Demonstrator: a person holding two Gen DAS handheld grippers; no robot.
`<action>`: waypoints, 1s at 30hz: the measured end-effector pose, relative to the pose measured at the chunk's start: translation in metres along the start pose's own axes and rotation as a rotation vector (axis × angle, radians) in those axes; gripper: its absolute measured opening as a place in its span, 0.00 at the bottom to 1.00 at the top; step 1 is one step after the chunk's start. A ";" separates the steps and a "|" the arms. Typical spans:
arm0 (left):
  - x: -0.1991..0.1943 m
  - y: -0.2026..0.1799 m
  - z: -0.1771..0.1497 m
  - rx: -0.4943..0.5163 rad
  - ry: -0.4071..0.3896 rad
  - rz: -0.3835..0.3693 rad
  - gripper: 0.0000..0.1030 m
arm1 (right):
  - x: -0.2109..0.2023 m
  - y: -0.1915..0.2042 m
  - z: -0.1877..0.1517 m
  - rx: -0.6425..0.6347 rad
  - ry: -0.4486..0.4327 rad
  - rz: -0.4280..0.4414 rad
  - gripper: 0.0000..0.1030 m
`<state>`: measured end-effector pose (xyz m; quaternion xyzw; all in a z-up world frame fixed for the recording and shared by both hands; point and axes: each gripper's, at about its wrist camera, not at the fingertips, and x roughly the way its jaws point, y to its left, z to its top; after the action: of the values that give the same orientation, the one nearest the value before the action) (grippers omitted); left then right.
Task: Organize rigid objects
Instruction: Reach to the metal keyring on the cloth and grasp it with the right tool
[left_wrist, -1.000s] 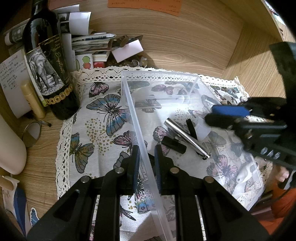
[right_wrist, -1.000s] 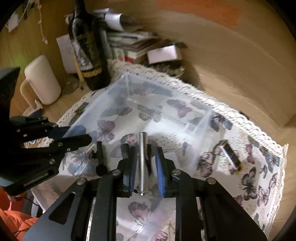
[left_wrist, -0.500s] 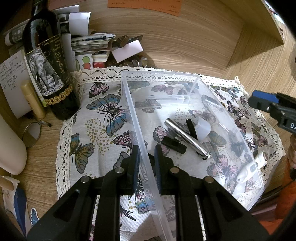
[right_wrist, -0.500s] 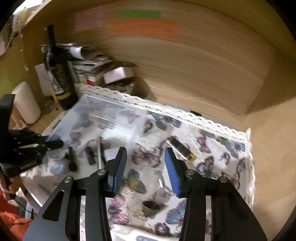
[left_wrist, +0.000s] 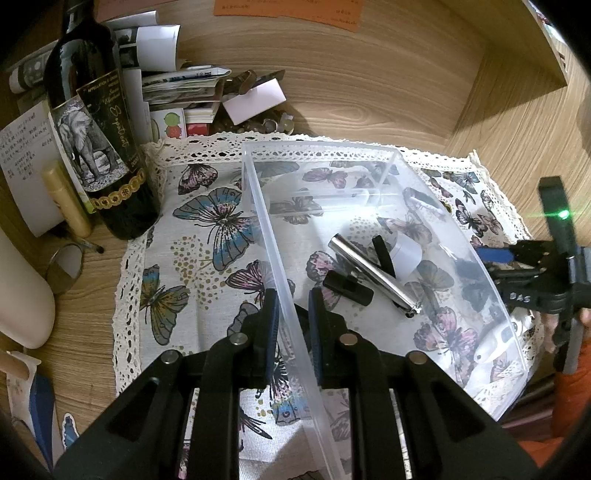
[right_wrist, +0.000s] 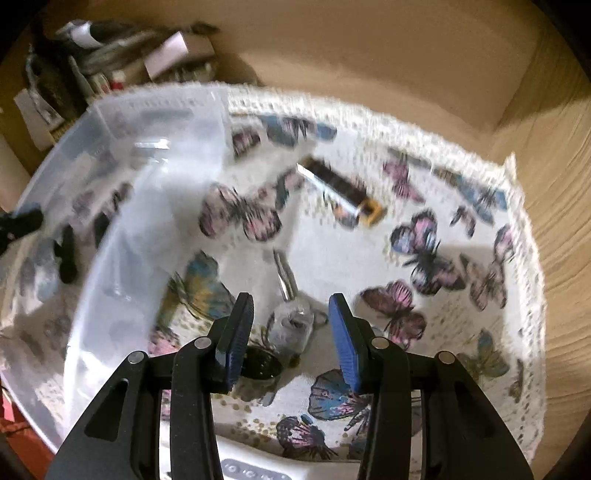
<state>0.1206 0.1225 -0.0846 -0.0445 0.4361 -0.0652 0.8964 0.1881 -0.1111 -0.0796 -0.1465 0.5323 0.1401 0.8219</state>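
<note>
My left gripper (left_wrist: 291, 314) is shut on the near wall of a clear plastic bin (left_wrist: 258, 206) on a butterfly cloth. Inside the bin lie a silver metal tube (left_wrist: 373, 273), a black cap (left_wrist: 347, 286), a black stick (left_wrist: 382, 254) and a white cylinder (left_wrist: 406, 254). My right gripper (right_wrist: 290, 328) is open, right of the bin (right_wrist: 122, 229), low over the cloth; it also shows in the left wrist view (left_wrist: 517, 269). Between its fingers sit a small clear glass piece (right_wrist: 290, 328) and a metal clip (right_wrist: 284, 275). A dark and gold rectangular item (right_wrist: 340, 188) lies farther back.
A wine bottle (left_wrist: 99, 140), a gold tube (left_wrist: 66, 199), a white mug (left_wrist: 22, 295) and stacked papers (left_wrist: 177, 92) stand left and behind the cloth (left_wrist: 192, 258). A wooden wall rises behind and at right. A white device (left_wrist: 498, 336) lies near the bin's right end.
My right gripper let go of the silver tube into the bin, opened, swung out to the right of the bin and came down over the cloth. My left gripper has held still.
</note>
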 end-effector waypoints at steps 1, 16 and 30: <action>0.000 0.000 0.000 0.000 0.000 0.000 0.14 | 0.004 -0.001 -0.002 0.005 0.012 0.002 0.38; 0.000 0.000 0.000 0.000 -0.001 -0.001 0.14 | 0.007 -0.010 -0.013 0.053 0.002 0.038 0.21; 0.000 0.000 0.000 0.001 -0.001 0.001 0.14 | -0.044 -0.010 0.004 0.071 -0.161 0.031 0.21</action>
<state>0.1203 0.1222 -0.0848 -0.0440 0.4356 -0.0651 0.8967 0.1778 -0.1220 -0.0370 -0.0973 0.4715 0.1452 0.8644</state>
